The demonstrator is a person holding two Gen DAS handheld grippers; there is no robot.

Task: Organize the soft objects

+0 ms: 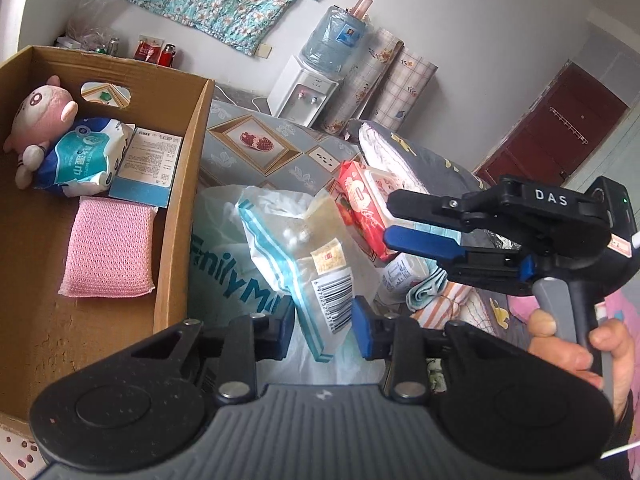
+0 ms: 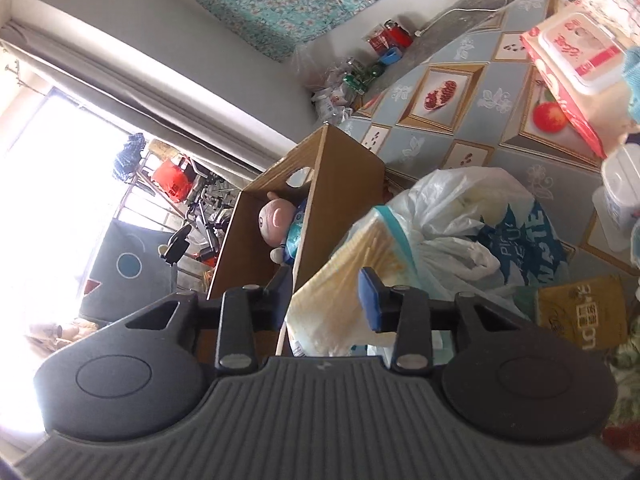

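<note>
A clear zip bag with blue stripes and a barcode stands tilted on a white plastic bag. Its lower corner sits between the fingers of my left gripper, with a small gap at each pad, so the jaws are open. My right gripper reaches in from the right, open, in front of a red wipes pack. In the right wrist view the zip bag lies just ahead of the right gripper. The cardboard box on the left holds a pink plush, a blue-white wipes pack and a pink sponge.
A grey pillow and folded striped cloths lie to the right on the patterned surface. A water dispenser stands by the far wall. A hand holds the right gripper's handle. A yellow-brown packet lies right of the plastic bag.
</note>
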